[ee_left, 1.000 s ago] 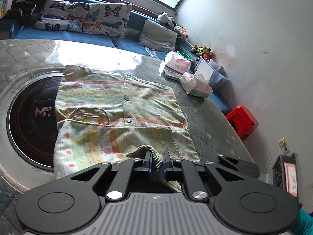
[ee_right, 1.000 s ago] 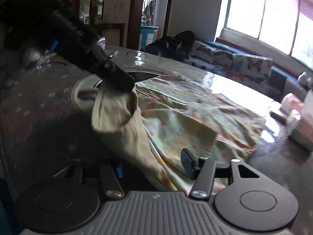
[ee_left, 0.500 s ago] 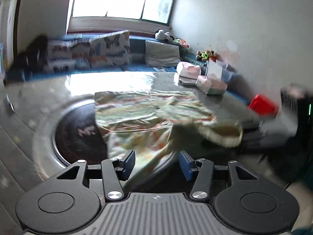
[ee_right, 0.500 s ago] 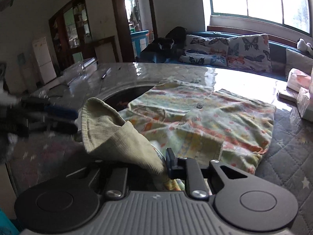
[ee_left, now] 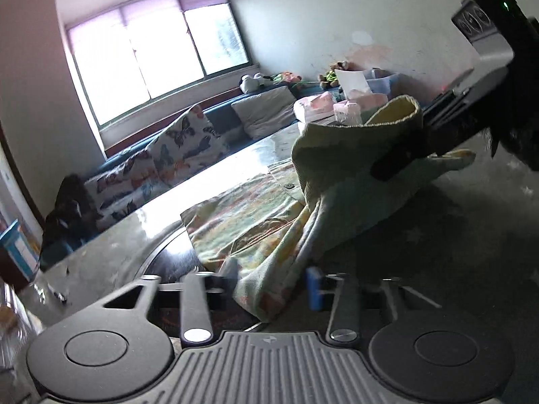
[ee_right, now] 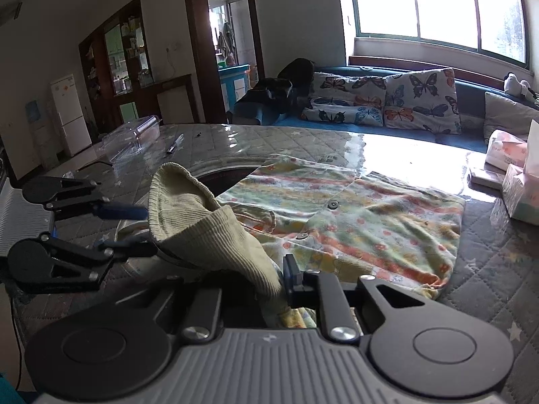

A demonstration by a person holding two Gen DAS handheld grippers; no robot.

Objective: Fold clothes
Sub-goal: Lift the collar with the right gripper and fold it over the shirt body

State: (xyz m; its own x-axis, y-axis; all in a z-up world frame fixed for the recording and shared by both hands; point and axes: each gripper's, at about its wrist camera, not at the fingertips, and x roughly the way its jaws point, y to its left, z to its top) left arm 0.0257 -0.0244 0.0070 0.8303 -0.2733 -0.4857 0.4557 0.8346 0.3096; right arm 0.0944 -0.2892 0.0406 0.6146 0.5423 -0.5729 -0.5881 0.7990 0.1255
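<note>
A pale flowery shirt (ee_right: 353, 222) with buttons lies spread flat on the quilted table (ee_right: 488, 269). Its ribbed green sleeve cuff (ee_right: 202, 222) is lifted off the table. My right gripper (ee_right: 266, 279) is shut on that cuff, and the cloth hides one of its fingers. In the left wrist view the right gripper (ee_left: 397, 165) clamps the cuff (ee_left: 353, 141) at the upper right. My left gripper (ee_left: 271, 279) is open, with the shirt's (ee_left: 242, 222) hanging edge between its fingers. The right wrist view shows the left gripper (ee_right: 131, 230) just left of the cuff, jaws apart.
A round dark hotplate (ee_right: 225, 178) is set into the table under the shirt's left side. Tissue packs (ee_right: 518, 195) stand at the table's right edge; a clear plastic box (ee_right: 131, 141) and a pen (ee_right: 175, 144) lie far left. A sofa with butterfly cushions (ee_right: 387, 101) runs behind.
My left gripper let go of the cuff, opened and swung away to the left. My right gripper closed on the cuff and now holds it raised.
</note>
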